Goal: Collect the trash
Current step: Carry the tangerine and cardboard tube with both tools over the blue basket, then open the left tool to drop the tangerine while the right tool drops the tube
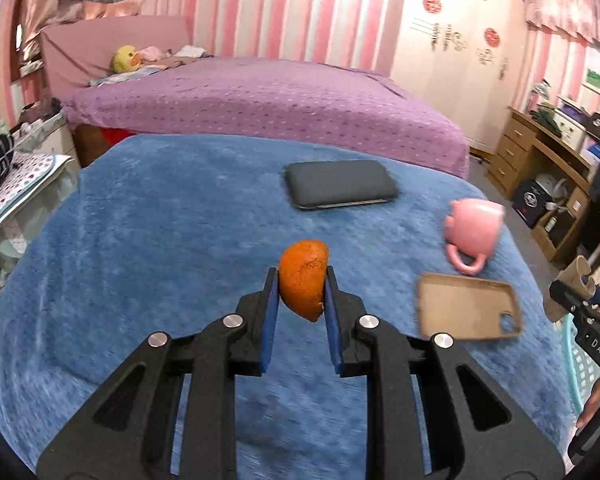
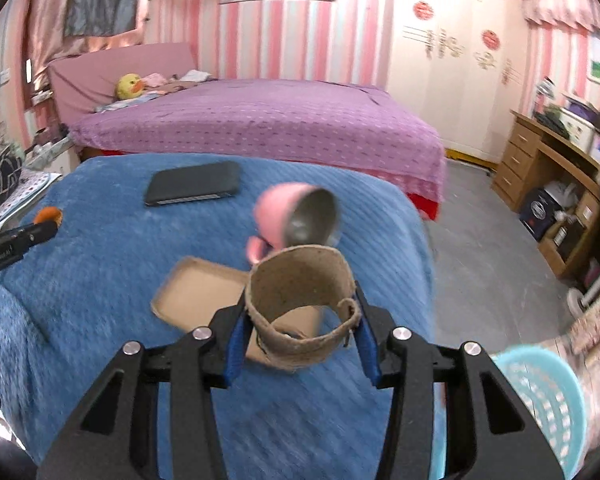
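My left gripper (image 1: 301, 280) is shut on an orange peel (image 1: 304, 278) and holds it above the blue blanket (image 1: 160, 240). My right gripper (image 2: 300, 312) is shut on a brown cardboard tube (image 2: 300, 304), held above the blanket's (image 2: 100, 264) right part. The peel (image 2: 49, 214) and the left gripper show at the far left of the right wrist view. The right gripper with the tube (image 1: 568, 284) shows at the right edge of the left wrist view. A light blue slotted basket (image 2: 540, 396) stands low at the right, beside the blanket's edge.
On the blanket lie a dark phone case (image 1: 340, 184), a pink mug (image 1: 474, 236) on its side and a tan phone case (image 1: 468, 306). A purple bed (image 1: 260, 100) is behind. A wooden desk (image 1: 548, 168) stands at the right.
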### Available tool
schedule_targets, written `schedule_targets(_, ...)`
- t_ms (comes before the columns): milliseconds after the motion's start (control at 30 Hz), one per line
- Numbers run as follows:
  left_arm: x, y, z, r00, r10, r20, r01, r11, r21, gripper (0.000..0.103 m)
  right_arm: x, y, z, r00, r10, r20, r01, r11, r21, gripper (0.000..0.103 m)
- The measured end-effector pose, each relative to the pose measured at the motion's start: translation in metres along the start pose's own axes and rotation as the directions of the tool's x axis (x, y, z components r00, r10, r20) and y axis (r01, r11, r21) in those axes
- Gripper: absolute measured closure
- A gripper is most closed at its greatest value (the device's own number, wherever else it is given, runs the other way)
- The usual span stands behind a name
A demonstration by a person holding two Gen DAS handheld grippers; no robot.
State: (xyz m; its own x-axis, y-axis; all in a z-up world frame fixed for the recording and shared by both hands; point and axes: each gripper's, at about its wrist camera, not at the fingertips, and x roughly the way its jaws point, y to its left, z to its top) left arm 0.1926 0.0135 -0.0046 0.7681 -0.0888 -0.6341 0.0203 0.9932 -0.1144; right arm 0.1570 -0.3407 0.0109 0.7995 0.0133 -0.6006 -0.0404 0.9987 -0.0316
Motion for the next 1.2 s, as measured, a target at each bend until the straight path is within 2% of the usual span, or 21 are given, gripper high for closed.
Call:
schedule_targets(300,0.002,-0.058,-0.028,0.997,-0.080,-0.020,0.082,0.995,0.062,0.083,-0.016,-0.068,-0.048,0.994,-0.105,-0.022,0.107,0.992,0.075,0.057)
schedule_targets(700,0.004,-0.111,-0.053,0.992,-0.122,-0.031,0.126,0.981,0.150,0.083,-0.019,-0.124,-0.064,0.990,-0.136,-0.026,0.138,0.980,0.143,0.057)
schedule_targets(800,0.000,-0.134,-0.057,0.992,-0.126,-0.011,0.126,0.975,0.181,0.083,-0.021,-0.143,-0.068,0.988,-0.149,-0.026,0.151,0.973,0.175,0.057)
schedule_targets(933,-0.010,-0.170,-0.067,0.983,-0.185,-0.001,0.182,0.966,0.186,0.083,-0.028,-0.161,-0.075,0.979,-0.201,-0.032,0.204,0.966,0.162,0.057)
schedule_targets(1000,-0.012,-0.185,-0.071,0.977,-0.212,-0.008,0.210,0.961,0.181,0.082,-0.031,-0.172,-0.078,0.973,-0.228,-0.035,0.231,0.961,0.152,0.057)
schedule_targets(1200,-0.014,-0.245,-0.089,0.968,-0.251,-0.027,0.250,0.934,0.254,0.082,-0.046,-0.210,-0.089,0.961,-0.276,-0.034,0.278,0.946,0.169,0.057)
